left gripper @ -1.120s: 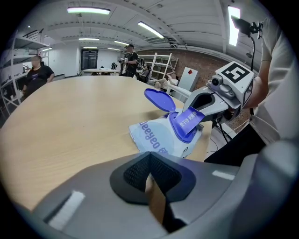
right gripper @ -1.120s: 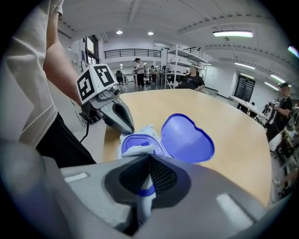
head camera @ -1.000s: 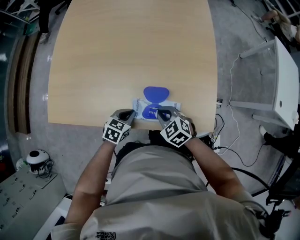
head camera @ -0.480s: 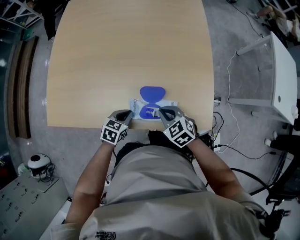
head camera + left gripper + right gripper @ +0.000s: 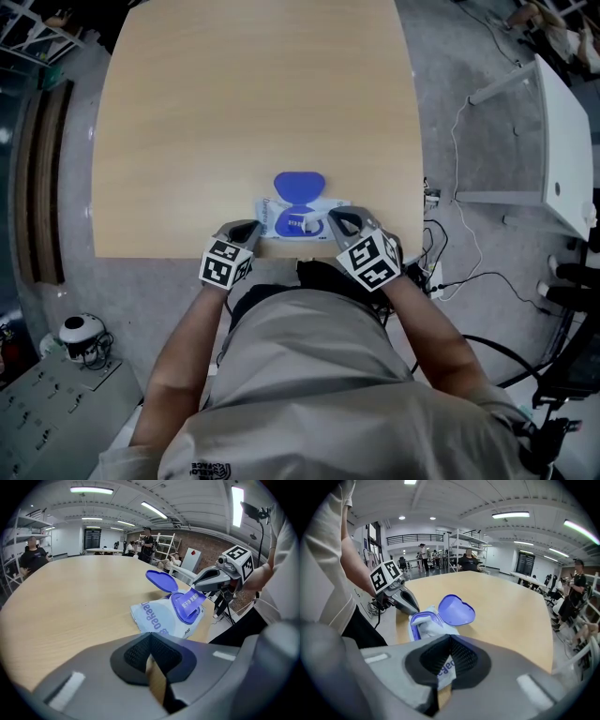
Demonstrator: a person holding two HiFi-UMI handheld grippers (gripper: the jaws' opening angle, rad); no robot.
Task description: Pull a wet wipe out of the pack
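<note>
Your right gripper [image 5: 337,221] has its jaws closed on the printed right end of the pack [image 5: 277,218]. Your left gripper [image 5: 246,231] is pressed together on nothing, touching the pack's left end. The pack lies at the table's [image 5: 253,103] near edge, its blue lid [image 5: 298,185] flipped open toward the far side, and a white wipe [image 5: 427,628] pokes from the opening.

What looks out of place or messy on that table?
Nothing is spilled or broken. The one slightly odd thing is that the wet wipe pack lies right at the near edge of the table. Its blue lid is flipped open, and a crumpled wipe pokes up from the opening.
</note>
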